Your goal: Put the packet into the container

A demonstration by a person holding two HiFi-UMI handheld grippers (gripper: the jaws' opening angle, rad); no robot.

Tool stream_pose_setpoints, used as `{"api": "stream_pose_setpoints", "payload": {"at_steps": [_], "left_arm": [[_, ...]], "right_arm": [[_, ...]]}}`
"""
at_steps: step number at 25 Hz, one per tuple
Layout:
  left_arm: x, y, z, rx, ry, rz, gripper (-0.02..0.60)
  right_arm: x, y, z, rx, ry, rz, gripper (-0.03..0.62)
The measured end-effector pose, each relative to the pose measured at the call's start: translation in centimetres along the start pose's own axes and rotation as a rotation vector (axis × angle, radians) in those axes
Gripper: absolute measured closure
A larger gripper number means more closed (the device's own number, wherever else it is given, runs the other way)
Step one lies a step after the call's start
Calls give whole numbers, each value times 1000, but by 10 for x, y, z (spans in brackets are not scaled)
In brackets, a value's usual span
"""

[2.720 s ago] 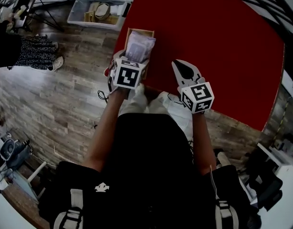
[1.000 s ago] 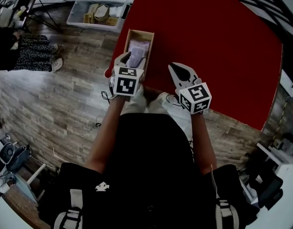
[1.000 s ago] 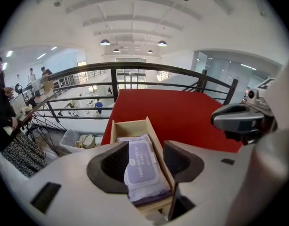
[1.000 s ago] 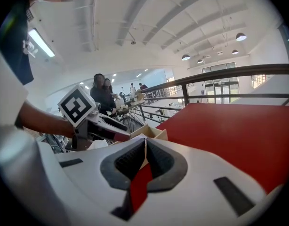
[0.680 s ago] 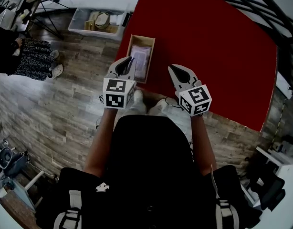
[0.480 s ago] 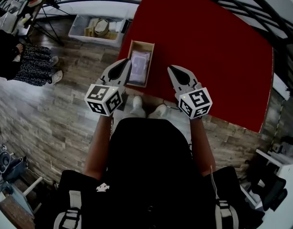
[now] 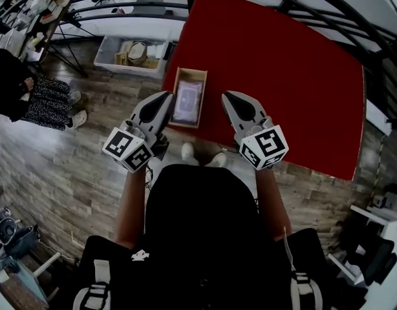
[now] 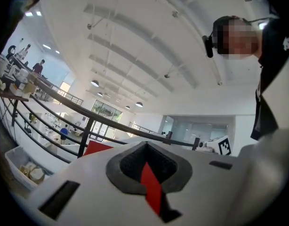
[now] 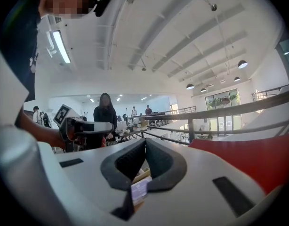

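Nearest the person, the left tongs (image 7: 165,97) and right tongs (image 7: 225,97) flanked the container's near end in the head view, and each one's own view showed its jaws closed together on nothing. Just beyond, the packet (image 7: 188,101) lay flat inside the container (image 7: 192,70) at the near left edge of the red desk (image 7: 282,76). Only the right gripper view glimpsed packet and container under its jaws; the left's showed just a red sliver of desk.

Open-plan laboratory hall, identified by equipment-laden surfaces (image 7: 27,5), black railings (image 9: 229,110), ceiling lamps (image 9: 190,86) and distant workstations.
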State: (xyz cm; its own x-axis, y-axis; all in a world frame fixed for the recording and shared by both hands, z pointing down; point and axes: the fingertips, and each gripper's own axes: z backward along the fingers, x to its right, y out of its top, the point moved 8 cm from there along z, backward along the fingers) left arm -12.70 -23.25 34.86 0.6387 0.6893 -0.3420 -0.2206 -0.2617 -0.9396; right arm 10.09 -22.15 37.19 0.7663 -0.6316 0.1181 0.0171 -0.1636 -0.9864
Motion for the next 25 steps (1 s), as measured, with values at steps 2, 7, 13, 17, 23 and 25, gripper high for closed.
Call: {"api": "stream_pose_setpoints", "payload": {"at_steps": [2, 7, 13, 17, 23, 25], "left_arm": [[2, -2, -1, 12, -18, -14, 572], [13, 3, -5, 17, -51, -13, 574], [18, 4, -9, 11, -66, -54, 574], [16, 3, -11, 5, -75, -56, 574], [16, 5, -16, -7, -79, -66, 574], [13, 4, -15, -13, -79, -65, 574]], "right_arm": [[-3, 4, 0, 18, 6, 4, 577], [-10, 9, -2, 35, 29, 15, 577], [-11, 10, -2, 46, 35, 25, 577], [-9, 12, -1, 52, 36, 28, 577], [-5, 11, -2, 46, 22, 29, 577], [-7, 10, -4, 37, 22, 35, 577]]}}
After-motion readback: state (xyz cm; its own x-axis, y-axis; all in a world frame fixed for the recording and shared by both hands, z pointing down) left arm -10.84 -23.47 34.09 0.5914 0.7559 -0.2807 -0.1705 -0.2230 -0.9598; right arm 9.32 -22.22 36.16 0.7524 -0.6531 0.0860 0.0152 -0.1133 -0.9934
